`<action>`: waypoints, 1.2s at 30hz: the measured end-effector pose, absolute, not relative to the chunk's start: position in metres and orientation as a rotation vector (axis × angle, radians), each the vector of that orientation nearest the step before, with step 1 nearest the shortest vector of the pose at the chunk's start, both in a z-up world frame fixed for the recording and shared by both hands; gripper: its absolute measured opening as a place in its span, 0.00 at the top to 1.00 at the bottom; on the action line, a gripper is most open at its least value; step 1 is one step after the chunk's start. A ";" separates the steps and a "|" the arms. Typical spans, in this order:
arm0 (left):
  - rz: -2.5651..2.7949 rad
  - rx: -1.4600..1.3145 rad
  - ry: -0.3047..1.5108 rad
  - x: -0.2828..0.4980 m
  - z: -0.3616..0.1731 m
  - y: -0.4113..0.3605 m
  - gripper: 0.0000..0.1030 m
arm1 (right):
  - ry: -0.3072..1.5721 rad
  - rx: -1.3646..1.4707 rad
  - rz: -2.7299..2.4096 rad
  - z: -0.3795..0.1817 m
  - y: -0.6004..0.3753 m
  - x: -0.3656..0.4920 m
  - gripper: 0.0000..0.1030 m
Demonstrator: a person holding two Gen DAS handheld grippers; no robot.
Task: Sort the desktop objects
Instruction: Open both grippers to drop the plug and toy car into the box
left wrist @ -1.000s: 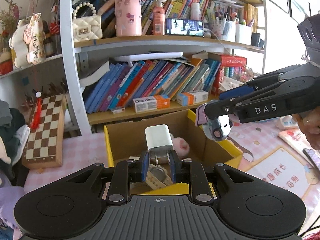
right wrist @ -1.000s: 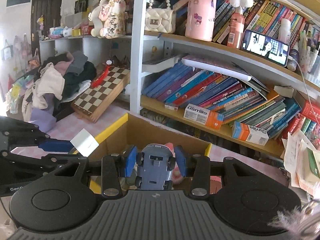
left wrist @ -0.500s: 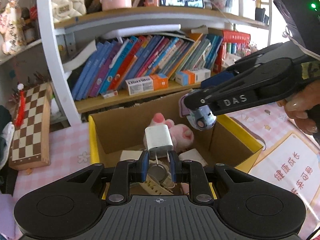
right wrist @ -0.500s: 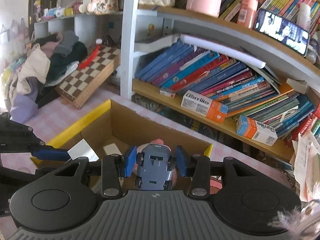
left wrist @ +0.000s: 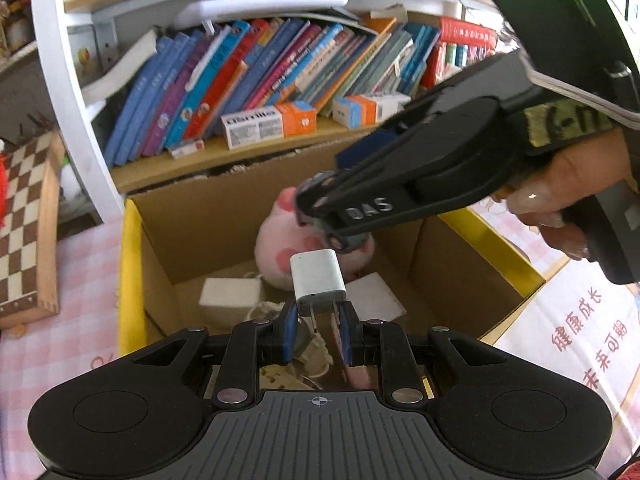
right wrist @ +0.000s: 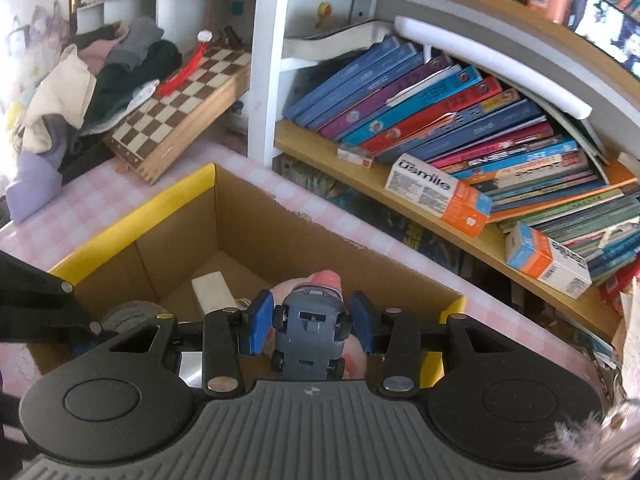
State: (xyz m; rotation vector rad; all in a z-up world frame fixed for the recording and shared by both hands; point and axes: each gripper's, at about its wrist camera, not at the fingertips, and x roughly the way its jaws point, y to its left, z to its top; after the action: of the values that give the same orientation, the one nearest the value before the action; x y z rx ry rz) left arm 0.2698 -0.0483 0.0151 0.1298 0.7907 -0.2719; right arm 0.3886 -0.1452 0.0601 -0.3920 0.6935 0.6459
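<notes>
My left gripper [left wrist: 317, 326] is shut on the prongs of a white charger plug [left wrist: 317, 279] and holds it over the open cardboard box [left wrist: 132, 240] with yellow rims. My right gripper [right wrist: 310, 322] is shut on a blue-grey toy car [right wrist: 310, 332], underside up, held over the same box [right wrist: 132, 220]. In the left wrist view the right gripper [left wrist: 320, 216] reaches in from the right, just above the plug. A pink plush toy [left wrist: 280, 248] and a white block [left wrist: 230, 294] lie inside the box.
A bookshelf with leaning books [left wrist: 260, 76] and small cartons [left wrist: 268, 124] stands behind the box. A chessboard [right wrist: 180, 100] and piled clothes [right wrist: 80, 80] lie at the left. A printed paper mat [left wrist: 580, 332] lies right of the box on the pink checked table.
Both grippers have moved forward and down over the box, still holding the plug and the toy car. The right gripper has come closer to the plug.
</notes>
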 end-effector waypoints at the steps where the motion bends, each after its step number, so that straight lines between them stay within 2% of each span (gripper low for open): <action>1: -0.274 0.131 0.801 0.272 0.013 -0.049 0.80 | 0.698 -0.397 0.651 0.058 -0.143 0.391 0.61; 18: -0.322 0.098 0.858 0.286 0.007 -0.055 0.77 | 0.640 -0.390 0.764 0.070 -0.103 0.412 0.61; 21: -0.310 0.100 0.848 0.283 0.010 -0.053 0.69 | 0.651 -0.391 0.772 0.065 -0.097 0.416 0.61; 25: -0.279 0.091 0.828 0.278 0.014 -0.049 0.53 | 0.670 -0.400 0.782 0.060 -0.089 0.423 0.61; 31: -0.235 0.062 0.787 0.265 0.023 -0.041 0.45 | 0.701 -0.416 0.801 0.051 -0.080 0.428 0.61; 36: -0.203 0.034 0.774 0.256 0.029 -0.036 0.43 | 0.736 -0.427 0.822 0.043 -0.072 0.429 0.61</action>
State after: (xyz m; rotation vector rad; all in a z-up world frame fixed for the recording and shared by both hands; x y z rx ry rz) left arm 0.2561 -0.0356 0.0287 0.0339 0.7742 -0.2028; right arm 0.4294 -0.0720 0.0427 -0.4266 0.7362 0.8224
